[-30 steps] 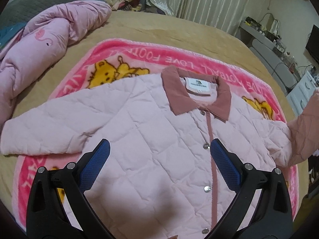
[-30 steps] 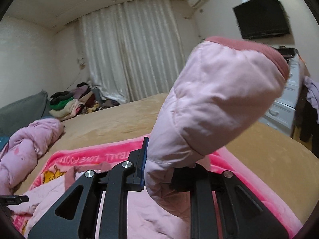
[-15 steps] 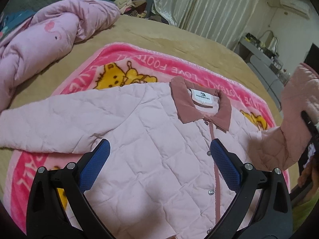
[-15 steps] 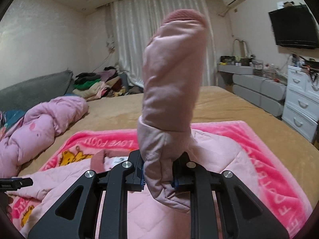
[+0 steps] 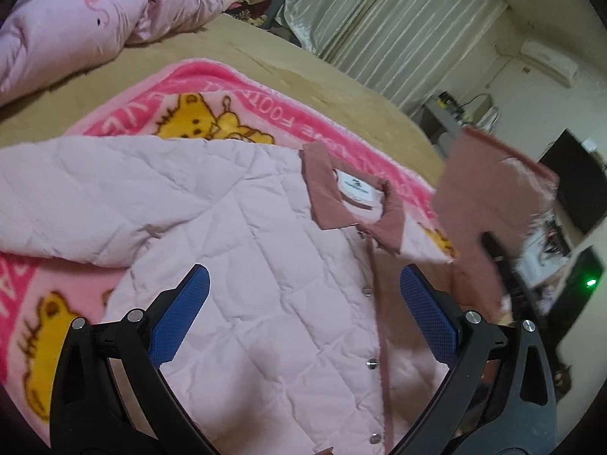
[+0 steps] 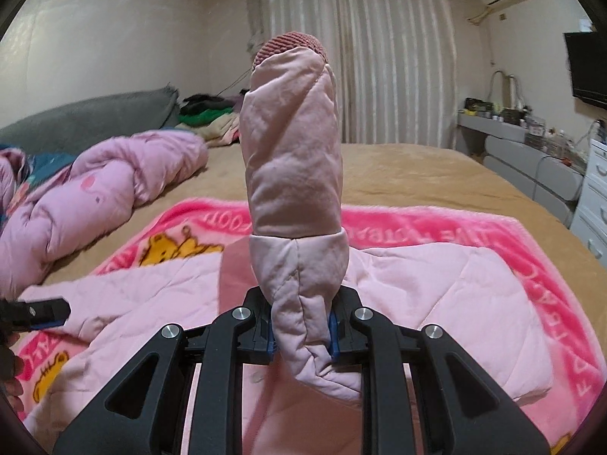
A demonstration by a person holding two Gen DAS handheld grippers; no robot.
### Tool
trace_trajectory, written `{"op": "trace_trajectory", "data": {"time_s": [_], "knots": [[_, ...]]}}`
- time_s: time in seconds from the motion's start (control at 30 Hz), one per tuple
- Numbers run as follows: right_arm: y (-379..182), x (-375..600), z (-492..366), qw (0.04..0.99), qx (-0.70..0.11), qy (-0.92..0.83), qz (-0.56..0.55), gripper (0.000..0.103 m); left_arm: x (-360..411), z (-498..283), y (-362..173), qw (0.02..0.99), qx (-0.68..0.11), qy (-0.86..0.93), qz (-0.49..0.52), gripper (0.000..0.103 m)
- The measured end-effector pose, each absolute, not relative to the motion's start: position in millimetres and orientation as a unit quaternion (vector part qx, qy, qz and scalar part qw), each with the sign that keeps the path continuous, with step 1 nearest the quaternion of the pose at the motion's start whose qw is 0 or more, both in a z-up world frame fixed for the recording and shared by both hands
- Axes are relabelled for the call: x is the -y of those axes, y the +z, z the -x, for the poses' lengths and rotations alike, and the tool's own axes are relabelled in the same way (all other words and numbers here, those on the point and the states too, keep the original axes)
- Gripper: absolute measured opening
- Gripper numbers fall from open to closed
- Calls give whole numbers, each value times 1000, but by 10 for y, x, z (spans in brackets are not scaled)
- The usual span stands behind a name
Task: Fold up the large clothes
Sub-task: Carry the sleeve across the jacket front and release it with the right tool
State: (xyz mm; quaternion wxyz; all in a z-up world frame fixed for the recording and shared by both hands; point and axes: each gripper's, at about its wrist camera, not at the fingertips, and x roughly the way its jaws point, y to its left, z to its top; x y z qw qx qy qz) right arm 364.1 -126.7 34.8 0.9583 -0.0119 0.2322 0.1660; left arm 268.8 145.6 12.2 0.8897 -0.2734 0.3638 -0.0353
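Observation:
A pale pink quilted jacket (image 5: 242, 265) with a dusty-rose collar (image 5: 322, 197) lies front up on a pink cartoon blanket (image 5: 235, 113). My left gripper (image 5: 303, 303) hovers open above the jacket's chest, nothing between its blue pads. My right gripper (image 6: 299, 331) is shut on the jacket's right sleeve (image 6: 292, 174), which stands up in front of the lens with its ribbed cuff (image 6: 290, 43) on top. In the left wrist view that lifted sleeve (image 5: 489, 197) hangs blurred over the jacket's right side. The other sleeve (image 5: 64, 197) lies stretched out to the left.
The blanket lies on a tan bed (image 6: 417, 174). A crumpled pink duvet (image 6: 95, 197) fills the bed's left side, with a clothes pile (image 6: 205, 113) behind it. Drawers (image 6: 593, 197) and a grey bench (image 6: 531, 167) stand off the right edge.
My right gripper has carried the sleeve inward over the jacket, and the sleeve has swung from leaning right to standing upright. My left gripper has shifted and rolled slightly over the chest, still open.

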Motion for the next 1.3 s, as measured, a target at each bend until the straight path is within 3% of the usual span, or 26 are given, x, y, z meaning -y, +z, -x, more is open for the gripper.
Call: {"op": "trace_trajectory", "data": {"time_s": [0.4, 0.6, 0.7, 0.97, 1.13, 1.3], "knots": [[-214, 476, -3622, 932, -289, 202, 80, 19, -1598, -2753, -57, 868, -361, -81, 331, 94], [-459, 336, -3606, 913, -326, 223, 98, 25, -1640, -2798, -131, 862, -363, -84, 343, 94], [-537, 254, -3570, 905, -337, 234, 115, 34, -1679, -2795, -167, 855, -363, -89, 359, 94], [-638, 106, -3397, 881, -368, 264, 139, 75, -1722, -2822, -312, 837, -371, -97, 389, 94], [-518, 324, -3220, 875, -378, 287, 97, 84, -1651, -2880, -479, 819, -401, -108, 397, 94], [-350, 799, -3069, 886, -373, 273, 32, 85, -1521, -2935, -685, 796, -421, -133, 414, 94]]}}
